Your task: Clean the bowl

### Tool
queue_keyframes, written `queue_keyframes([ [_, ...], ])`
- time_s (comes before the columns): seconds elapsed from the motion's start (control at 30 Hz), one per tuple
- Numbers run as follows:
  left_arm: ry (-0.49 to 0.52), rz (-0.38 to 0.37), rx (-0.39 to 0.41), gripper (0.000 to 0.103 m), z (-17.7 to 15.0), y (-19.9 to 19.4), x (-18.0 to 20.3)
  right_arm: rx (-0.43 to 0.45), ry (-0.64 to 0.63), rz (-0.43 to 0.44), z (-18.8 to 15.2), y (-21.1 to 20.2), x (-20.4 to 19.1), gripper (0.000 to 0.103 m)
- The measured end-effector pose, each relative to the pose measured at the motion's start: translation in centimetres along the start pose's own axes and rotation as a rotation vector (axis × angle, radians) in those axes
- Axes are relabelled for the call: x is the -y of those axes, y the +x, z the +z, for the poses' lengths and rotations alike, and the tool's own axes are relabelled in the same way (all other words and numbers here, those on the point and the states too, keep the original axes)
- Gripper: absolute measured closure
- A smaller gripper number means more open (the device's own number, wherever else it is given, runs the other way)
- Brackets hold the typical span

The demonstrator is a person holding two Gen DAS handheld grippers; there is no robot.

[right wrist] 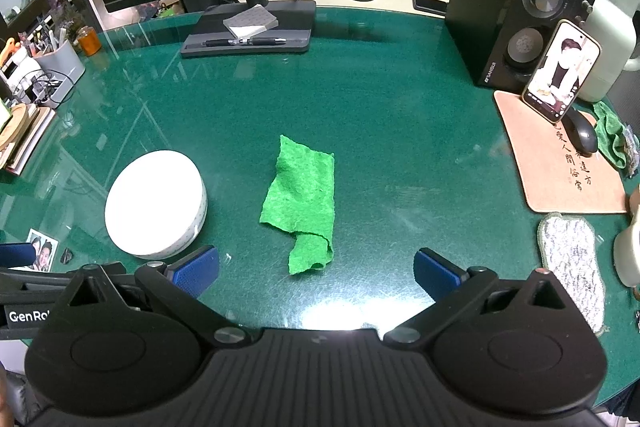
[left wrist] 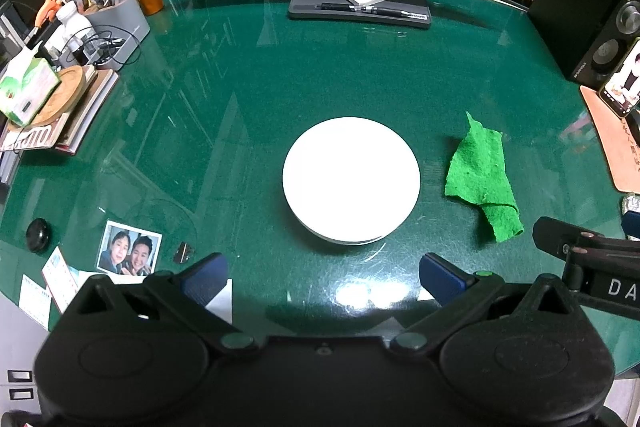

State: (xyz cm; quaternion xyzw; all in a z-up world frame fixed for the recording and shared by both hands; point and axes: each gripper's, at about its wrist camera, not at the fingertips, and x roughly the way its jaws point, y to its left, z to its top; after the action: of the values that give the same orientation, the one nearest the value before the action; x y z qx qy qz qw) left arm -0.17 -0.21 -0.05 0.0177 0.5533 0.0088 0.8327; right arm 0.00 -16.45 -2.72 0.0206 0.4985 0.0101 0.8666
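both claws, left claw (left wrist: pixel 324 277) and right claw (right wrist: pixel 316 273), are held wide apart and empty. the bowl (left wrist: pixel 351 179) is seen at 12 o'clock of the left claw, the cloth (right wrist: pixel 302 205) at 12 o'clock of the right. on the glossy bench (right wrist: pixel 400 131) the bowl could be pushed away if wiped unsteadied.

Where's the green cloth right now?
The green cloth lies flat on the green desk, dead ahead of the open right gripper and just right of the white bowl, untouched.
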Motion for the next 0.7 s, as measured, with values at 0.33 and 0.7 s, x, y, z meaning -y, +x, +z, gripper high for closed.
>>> queue_keyframes([
  [0.33, 0.001, 0.008, 0.003, 0.001, -0.11, 0.00, 0.14, -0.003, -0.001, 0.002, 0.09, 0.06, 0.04, 0.000],
  [0.7, 0.000, 0.009, -0.001, 0.001, -0.11, -0.02, 0.14, 0.000, -0.004, 0.001, 0.00, -0.04, -0.13, 0.000],
])
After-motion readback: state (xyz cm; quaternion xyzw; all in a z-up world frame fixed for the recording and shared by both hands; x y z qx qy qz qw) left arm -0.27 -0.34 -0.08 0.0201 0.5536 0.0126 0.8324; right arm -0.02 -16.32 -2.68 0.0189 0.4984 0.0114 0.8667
